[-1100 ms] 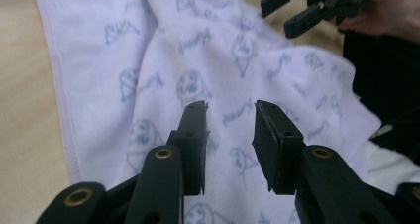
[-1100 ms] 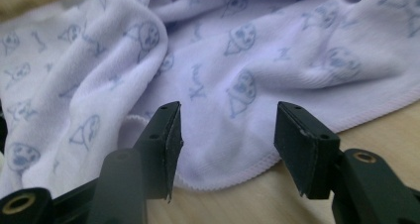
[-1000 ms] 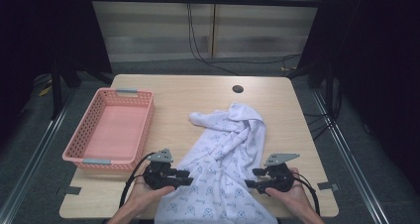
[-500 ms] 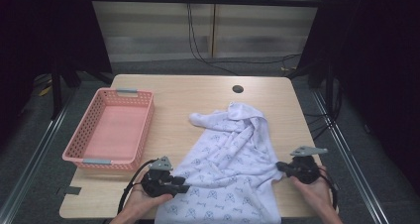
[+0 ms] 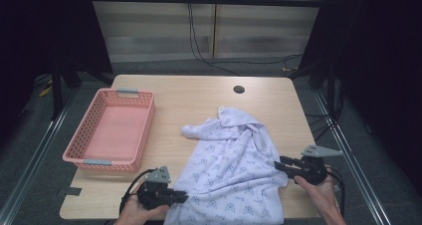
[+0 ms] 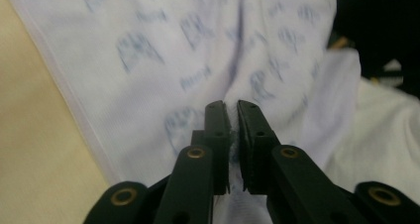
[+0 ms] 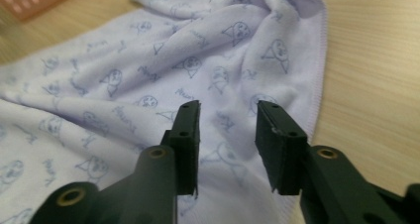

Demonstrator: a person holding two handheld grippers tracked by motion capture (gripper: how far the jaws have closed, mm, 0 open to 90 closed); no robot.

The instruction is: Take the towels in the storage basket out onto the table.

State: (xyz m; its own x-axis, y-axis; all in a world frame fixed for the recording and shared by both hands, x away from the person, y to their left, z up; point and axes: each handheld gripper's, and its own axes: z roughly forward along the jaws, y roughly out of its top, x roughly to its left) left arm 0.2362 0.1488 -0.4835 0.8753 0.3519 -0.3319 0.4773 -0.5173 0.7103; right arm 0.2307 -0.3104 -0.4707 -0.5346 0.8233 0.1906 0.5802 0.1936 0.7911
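Your left gripper (image 5: 180, 195) has just been closing and now pinches a fold of the printed towel (image 5: 234, 170) at its near left edge; your right gripper (image 5: 279, 165) has swung out to the towel's right hem, and its jaws have just been opening again, gapped over the cloth without biting it; so the towel lies wider, though crumpled at the far end near the pink basket (image 5: 112, 130); probably one more grab before folding.
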